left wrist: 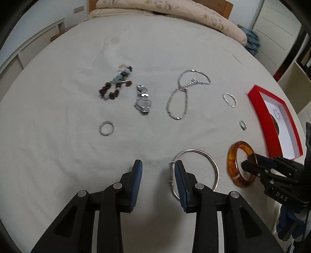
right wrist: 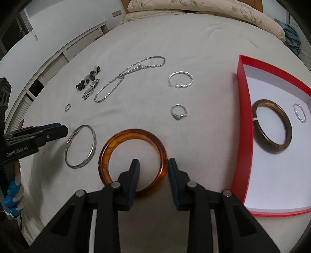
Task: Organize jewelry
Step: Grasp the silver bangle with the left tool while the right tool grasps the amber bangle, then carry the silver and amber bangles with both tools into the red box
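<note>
An amber bangle (right wrist: 134, 155) lies flat on the white sheet. My right gripper (right wrist: 153, 165) is open, its jaws straddling the bangle's right rim, one inside the ring and one outside; the left wrist view shows the bangle (left wrist: 233, 161) too. My left gripper (left wrist: 158, 167) is open and empty just left of a silver bangle (left wrist: 211, 161), its right finger over that bangle's clasp. A red box (right wrist: 243, 116) holds a brown bangle (right wrist: 272, 146) and a twisted silver hoop (right wrist: 300, 112).
Loose on the sheet lie a silver chain necklace (left wrist: 182, 93), a metal watch (left wrist: 143, 101), a dark bead bracelet (left wrist: 114, 87), a plain ring (left wrist: 106, 128), a twisted hoop (right wrist: 180, 79) and a stone ring (right wrist: 178, 112). A folded quilt (left wrist: 175, 11) lies at the far end.
</note>
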### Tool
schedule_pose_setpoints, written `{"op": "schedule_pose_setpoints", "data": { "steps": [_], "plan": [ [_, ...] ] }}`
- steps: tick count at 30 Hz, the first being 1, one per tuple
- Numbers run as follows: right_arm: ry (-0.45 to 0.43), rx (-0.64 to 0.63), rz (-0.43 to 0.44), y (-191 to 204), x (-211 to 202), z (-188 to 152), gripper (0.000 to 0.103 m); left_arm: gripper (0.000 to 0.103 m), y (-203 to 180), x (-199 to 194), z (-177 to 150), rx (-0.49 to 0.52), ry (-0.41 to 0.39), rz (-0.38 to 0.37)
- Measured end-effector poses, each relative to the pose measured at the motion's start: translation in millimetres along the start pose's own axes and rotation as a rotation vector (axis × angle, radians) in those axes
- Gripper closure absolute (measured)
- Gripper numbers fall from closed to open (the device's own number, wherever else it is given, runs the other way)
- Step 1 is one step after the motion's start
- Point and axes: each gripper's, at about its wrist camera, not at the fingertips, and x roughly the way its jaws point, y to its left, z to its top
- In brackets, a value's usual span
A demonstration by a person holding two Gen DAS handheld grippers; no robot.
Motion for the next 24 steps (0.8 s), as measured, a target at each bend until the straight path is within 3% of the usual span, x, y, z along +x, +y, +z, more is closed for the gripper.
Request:
{"op": "schedule_pose_setpoints", "data": {
  "steps": [4,7,9,15,24],
  "plan": [
    [-0.001,-0.007,-0.004,1.0,0.2,-0.1,0.076,0.069,-13.6,13.8,2.6,0.052,0.042,0.013],
    [-0.002,-0.009,-0.019,-1.1,1.8,0.1,0.086,0.077,-20.0,21.6,3.8,0.089,0.043,0.041],
    [-0.002,-0.011,-0.027,-2.9,2.3,0.6,0.09,0.098,-28.1,23.5,6.9,0.111,0.04,0.043],
    [-0.004,-0.067,-0.08,5.7,2.7,2.7,0.094,0.098,-29.5,18.0,9.5,0.105,0.022,0.039],
    [-0.069,-0.111,-0.109,22.3,-30.0,0.9,0.094,0.098,-27.4,-21.0,5.7,0.105,-0.056,0.107]
  ]
}}
